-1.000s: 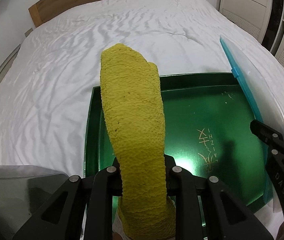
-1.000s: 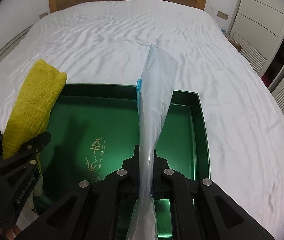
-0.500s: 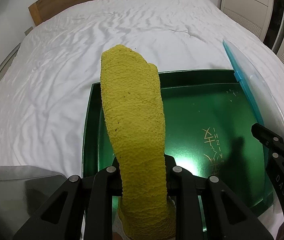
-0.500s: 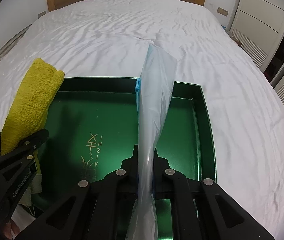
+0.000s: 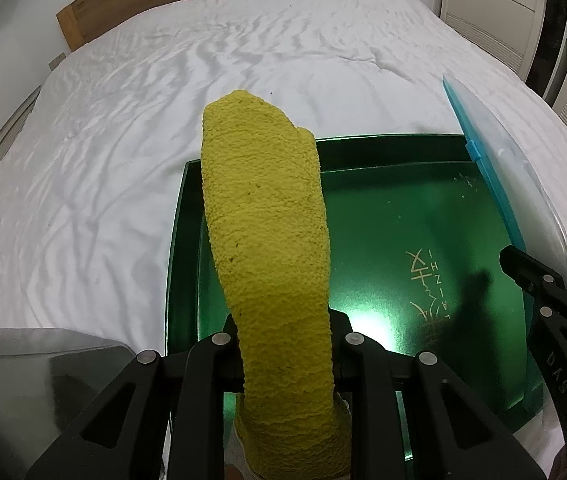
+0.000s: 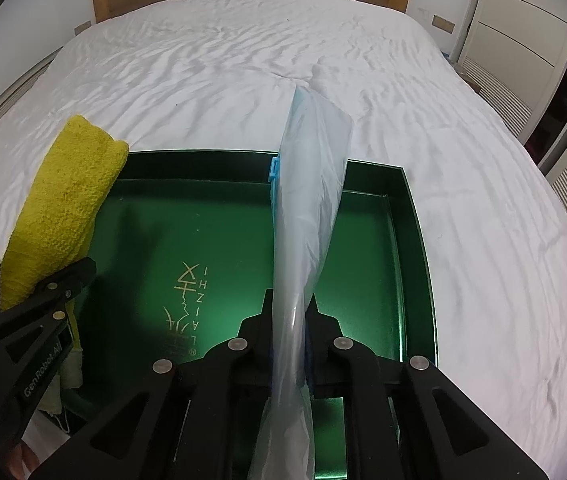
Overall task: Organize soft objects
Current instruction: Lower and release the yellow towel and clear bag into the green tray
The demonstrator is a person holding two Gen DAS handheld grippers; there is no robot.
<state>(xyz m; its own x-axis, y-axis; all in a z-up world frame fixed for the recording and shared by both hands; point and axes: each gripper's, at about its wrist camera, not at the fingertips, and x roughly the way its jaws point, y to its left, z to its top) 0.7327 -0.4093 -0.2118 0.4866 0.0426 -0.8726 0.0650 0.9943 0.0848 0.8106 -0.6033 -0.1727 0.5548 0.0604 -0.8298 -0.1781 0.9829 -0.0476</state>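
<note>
1. The right tool has a clear bag with a blue zip strip upright between its jaws. The jaws are opening, and the film still sits between the pads, so the grip is loosening over the green tray.

2. Risk: the bag is light and stiff-edged. Let go while upright, it may tip sideways and land across the tray's right wall or slide onto the bed instead of lying flat inside.

3. The left tool is clamped on a yellow towel, which stands up from the jaws over the tray's left side, its top leaning past the far rim.

4. Risk: the towel is top-heavy and floppy. If released from here it could fall over the left wall, half in and half out. I cannot tell how much cloth hangs below the jaws; a pale edge and a thread show there and might snag on the tray's rim.

5. Risk: the two tools are near each other over one tray. A sideways swing of either could knock the other's load.

6. Writing: gold letters on the tray floor read "ZHI" and "LAI" beside stylised characters that I cannot read. The left tool's side carries "GenRobot.AI". The right tool's side shows "DAS".
</note>
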